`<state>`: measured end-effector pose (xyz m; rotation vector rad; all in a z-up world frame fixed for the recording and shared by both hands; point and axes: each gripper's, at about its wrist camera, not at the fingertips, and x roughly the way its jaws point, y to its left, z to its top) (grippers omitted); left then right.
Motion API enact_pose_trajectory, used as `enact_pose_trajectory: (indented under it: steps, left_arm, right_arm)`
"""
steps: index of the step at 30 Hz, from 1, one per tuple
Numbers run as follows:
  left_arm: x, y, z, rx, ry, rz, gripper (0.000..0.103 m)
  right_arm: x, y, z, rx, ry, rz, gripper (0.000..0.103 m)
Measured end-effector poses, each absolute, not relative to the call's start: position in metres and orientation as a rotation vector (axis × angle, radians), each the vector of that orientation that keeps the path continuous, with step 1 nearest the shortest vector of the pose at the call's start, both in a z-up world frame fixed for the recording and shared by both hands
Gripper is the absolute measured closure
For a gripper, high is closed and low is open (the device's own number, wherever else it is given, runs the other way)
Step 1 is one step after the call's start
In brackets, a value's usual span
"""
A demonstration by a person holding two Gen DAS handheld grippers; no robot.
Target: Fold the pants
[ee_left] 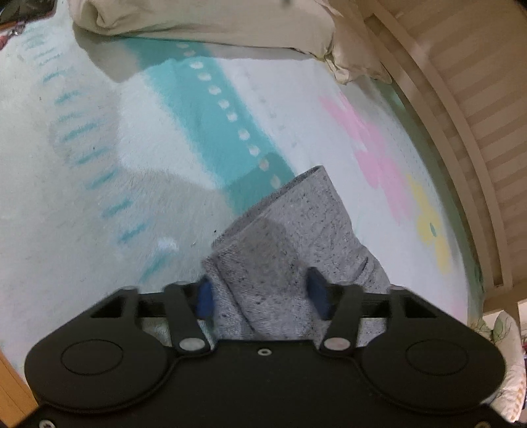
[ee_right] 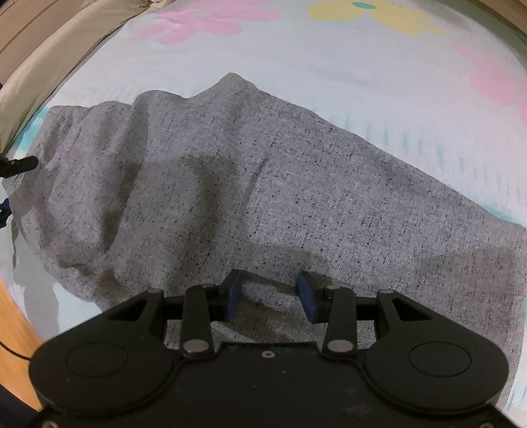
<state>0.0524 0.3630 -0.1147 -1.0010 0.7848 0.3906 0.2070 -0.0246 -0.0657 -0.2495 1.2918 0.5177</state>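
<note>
We are holding the speckled grey knit pants (ee_right: 263, 197) on the pale fleece blanket with teal stripe and pink and yellow flowers (ee_left: 98, 197), which covers the bed. The left gripper (ee_left: 263, 289) is straddling a bunched end of the fabric: its blue pads (ee_left: 206, 296) are standing apart with cloth between them, so we cannot tell whether it is truly clamping. The right gripper (ee_right: 271, 296) is sitting with fingers parted, flanking a raised fold at the pants' near edge, not visibly pinching.

The long axis is running across the right view from its left edge toward the lower right. The bunched end held by the left is lying toward the beige pillow (ee_left: 197, 19) and the wooden bed frame (ee_left: 461, 115). We are judging that the left gripper is nearer the end to carry over.
</note>
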Motion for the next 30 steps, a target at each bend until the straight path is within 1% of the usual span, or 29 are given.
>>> enact_pose_trajectory:
  steps: [1,4,8,12,16,19,25,30]
  left_arm:
    - [0.052,0.364,-0.115,-1.019,0.783,0.385,0.064]
    - [0.051,0.358,-0.104,-1.043,0.731,0.363,0.07]
    - [0.056,0.33,-0.062,-0.922,0.674,0.293,0.071]
    - [0.058,0.299,-0.021,-0.887,0.607,0.193,0.073]
    - [0.071,0.249,0.018,-0.75,0.566,0.084,0.075]
    - [0.09,0.203,0.036,-0.68,0.551,-0.006,0.075]
    - [0.136,0.097,0.045,-0.593,0.6,-0.19,0.076]
    - [0.176,0.007,0.016,-0.549,0.723,-0.301,0.076]
  right_arm:
    - [0.207,-0.025,-0.066,-0.249,1.291,0.518,0.061]
    - [0.206,-0.027,-0.064,-0.253,1.287,0.526,0.061]
    - [0.208,-0.03,-0.06,-0.236,1.292,0.529,0.061]
    - [0.211,-0.041,-0.053,-0.203,1.289,0.528,0.063]
    - [0.211,-0.059,-0.047,-0.176,1.276,0.513,0.063]
    - [0.211,-0.079,-0.04,-0.144,1.263,0.49,0.063]
    - [0.217,-0.134,-0.029,-0.052,1.234,0.402,0.063]
    - [0.227,-0.191,-0.027,0.035,1.217,0.287,0.063]
